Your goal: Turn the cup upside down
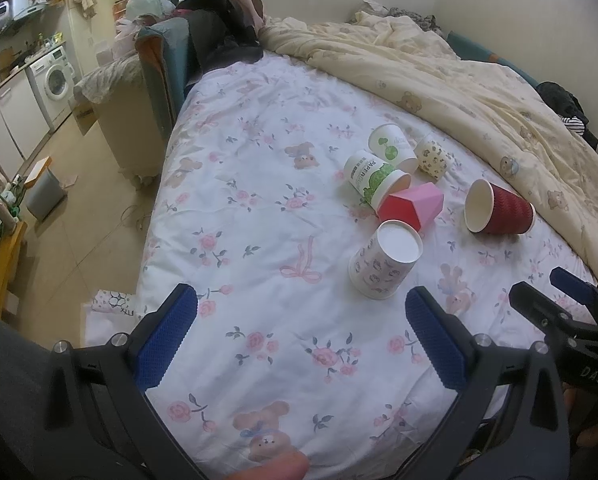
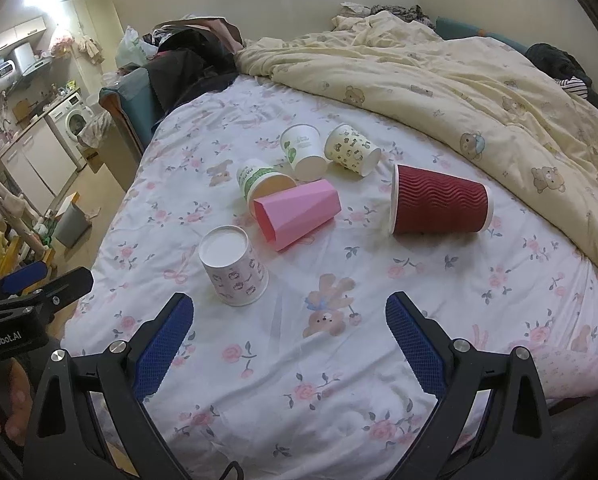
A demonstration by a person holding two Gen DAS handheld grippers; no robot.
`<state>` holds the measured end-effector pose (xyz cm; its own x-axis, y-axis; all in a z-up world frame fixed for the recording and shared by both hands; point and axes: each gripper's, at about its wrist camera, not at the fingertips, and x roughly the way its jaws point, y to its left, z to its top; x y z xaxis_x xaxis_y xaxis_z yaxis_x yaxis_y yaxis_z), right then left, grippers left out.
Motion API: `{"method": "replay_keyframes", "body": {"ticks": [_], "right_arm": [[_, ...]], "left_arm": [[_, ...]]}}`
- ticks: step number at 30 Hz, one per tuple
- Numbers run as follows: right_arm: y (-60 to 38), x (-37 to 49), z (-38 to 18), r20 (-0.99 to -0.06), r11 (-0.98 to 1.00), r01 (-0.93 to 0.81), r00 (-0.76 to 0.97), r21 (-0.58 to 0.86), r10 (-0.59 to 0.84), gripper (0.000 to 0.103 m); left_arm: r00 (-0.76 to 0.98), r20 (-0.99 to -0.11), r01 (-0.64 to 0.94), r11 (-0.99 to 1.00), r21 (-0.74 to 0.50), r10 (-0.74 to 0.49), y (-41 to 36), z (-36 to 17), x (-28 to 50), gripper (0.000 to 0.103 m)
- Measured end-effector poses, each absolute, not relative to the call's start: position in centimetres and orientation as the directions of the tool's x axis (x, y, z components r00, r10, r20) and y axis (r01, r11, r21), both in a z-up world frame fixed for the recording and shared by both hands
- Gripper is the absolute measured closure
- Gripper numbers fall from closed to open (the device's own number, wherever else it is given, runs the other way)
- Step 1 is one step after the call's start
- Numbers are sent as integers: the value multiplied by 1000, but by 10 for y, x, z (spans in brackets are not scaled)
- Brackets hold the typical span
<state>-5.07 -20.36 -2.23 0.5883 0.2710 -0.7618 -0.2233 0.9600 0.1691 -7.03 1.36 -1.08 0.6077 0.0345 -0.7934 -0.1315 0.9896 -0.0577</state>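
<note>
Both claws hover wide and empty over the bed [image 2: 379,360]. A white cup [image 2: 234,270] stands upside down just ahead of the left claw [image 1: 301,308] and ahead-left of the right claw [image 2: 289,312]. Beyond it a pink cup [image 2: 297,214], a red cup [image 2: 439,200], and three white printed cups [image 2: 303,152] lie on their sides, clustered, the red one apart to the right. Nothing blocks the near cup.

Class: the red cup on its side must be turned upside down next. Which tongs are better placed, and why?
Probably the right tongs. The red cup lies towards their side of the bed, while the left tongs face the already inverted white cup. Both are open and empty.
</note>
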Motion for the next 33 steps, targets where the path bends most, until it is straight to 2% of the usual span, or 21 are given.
{"method": "replay_keyframes", "body": {"ticks": [26, 29, 33], "right_arm": [[-202, -50, -26, -773, 962, -220, 578, 161, 261, 4], [-204, -44, -37, -810, 974, -184, 546, 133, 214, 4], [-199, -23, -71, -903, 986, -119, 400, 120, 159, 4]], "left_arm": [[609, -792, -136, 990, -48, 45, 13, -12, -71, 0], [605, -795, -140, 989, -46, 49, 12, -16, -72, 0], [598, -800, -152, 987, -49, 52, 13, -18, -72, 0]]}}
